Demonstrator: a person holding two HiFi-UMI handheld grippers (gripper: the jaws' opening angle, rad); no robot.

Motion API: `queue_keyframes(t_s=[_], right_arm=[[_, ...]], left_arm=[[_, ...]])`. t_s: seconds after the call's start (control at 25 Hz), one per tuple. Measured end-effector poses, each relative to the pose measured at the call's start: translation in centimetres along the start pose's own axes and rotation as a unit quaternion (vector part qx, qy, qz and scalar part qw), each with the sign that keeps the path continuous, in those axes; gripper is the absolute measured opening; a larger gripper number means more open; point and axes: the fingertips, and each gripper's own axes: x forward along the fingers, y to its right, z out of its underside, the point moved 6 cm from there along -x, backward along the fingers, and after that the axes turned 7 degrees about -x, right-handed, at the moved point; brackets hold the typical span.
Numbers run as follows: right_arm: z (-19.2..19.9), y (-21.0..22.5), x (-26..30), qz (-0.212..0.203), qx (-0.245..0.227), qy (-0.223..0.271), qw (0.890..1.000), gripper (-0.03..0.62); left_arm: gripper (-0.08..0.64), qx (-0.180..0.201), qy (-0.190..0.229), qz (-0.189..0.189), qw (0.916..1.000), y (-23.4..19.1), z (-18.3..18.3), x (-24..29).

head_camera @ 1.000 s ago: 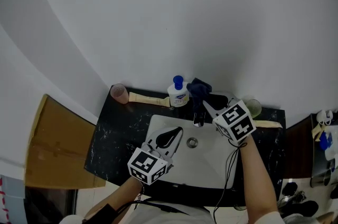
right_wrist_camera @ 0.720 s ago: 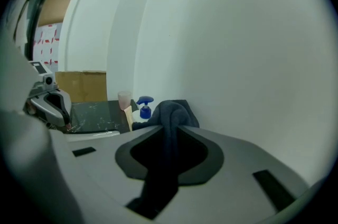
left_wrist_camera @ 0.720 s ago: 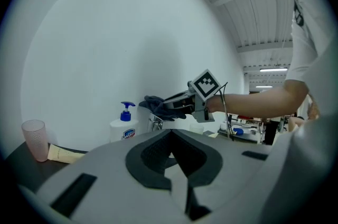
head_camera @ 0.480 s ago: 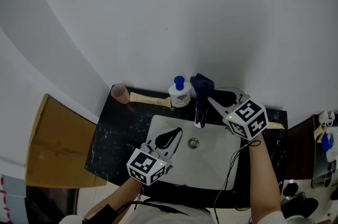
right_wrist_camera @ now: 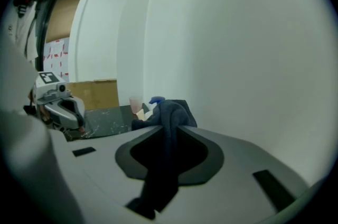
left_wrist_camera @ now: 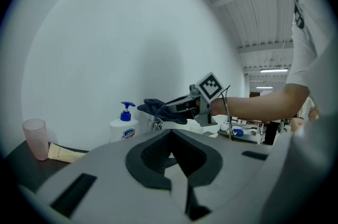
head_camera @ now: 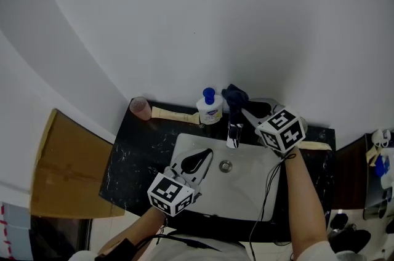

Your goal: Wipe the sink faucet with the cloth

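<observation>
The chrome faucet (head_camera: 233, 134) stands at the back of the white sink (head_camera: 184, 149). A dark blue cloth (head_camera: 235, 95) hangs bunched over the faucet's base near the wall, and my right gripper (head_camera: 242, 108) is shut on it, reaching in from the right. In the right gripper view the cloth (right_wrist_camera: 170, 128) runs down between the jaws. My left gripper (head_camera: 205, 154) hovers over the basin left of the drain (head_camera: 226, 165), shut and holding nothing. From the left gripper view the cloth (left_wrist_camera: 156, 108) sits just above the faucet (left_wrist_camera: 155, 124).
A white soap bottle with a blue pump (head_camera: 209, 107) stands just left of the faucet. A cream tube (head_camera: 175, 114) and a pink cup (head_camera: 140, 108) lie further left on the black counter (head_camera: 132, 155). A cardboard box (head_camera: 61, 173) sits beyond the counter's left edge.
My right gripper has shifted a little right and back toward the wall, carrying the cloth with it. The left gripper has stayed put.
</observation>
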Motion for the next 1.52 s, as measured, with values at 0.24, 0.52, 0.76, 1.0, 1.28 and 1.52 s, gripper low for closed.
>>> queue_keyframes(t_s=[0.24,0.52,0.76,1.0,1.28,1.52], right_arm=[[0.5,2.6,0.2,0.048,0.031,0.002,0.998,0.080],[0.2,-1.9,-1.5,-0.045,-0.010,-0.003,0.999,0.080],[0.2,-2.6,-1.5,-0.072,-0.029,-0.011,0.997,0.080],[0.2,2.4,0.9,0.012,0.012,-0.014,1.000,0.080],[0.0,-0.6,-0.6,-0.067,-0.010,-0.024,0.997,0.080],[0.5,-3.0,-1.9,-0.107,-0.009,-0.017,0.994,0.080]], left_arm=[[0.002,0.000,-0.002,-0.001,1.0000,0.4,0.4,-0.4],[0.002,0.000,-0.006,0.001,1.0000,0.7,0.6,-0.2],[0.002,0.000,-0.009,0.003,1.0000,0.8,0.7,-0.1],[0.002,0.000,-0.012,0.000,0.9999,0.6,0.8,-0.2],[0.002,-0.001,-0.013,0.004,0.9999,0.8,1.0,-0.1],[0.002,0.000,-0.012,0.007,0.9999,1.0,0.9,0.1]])
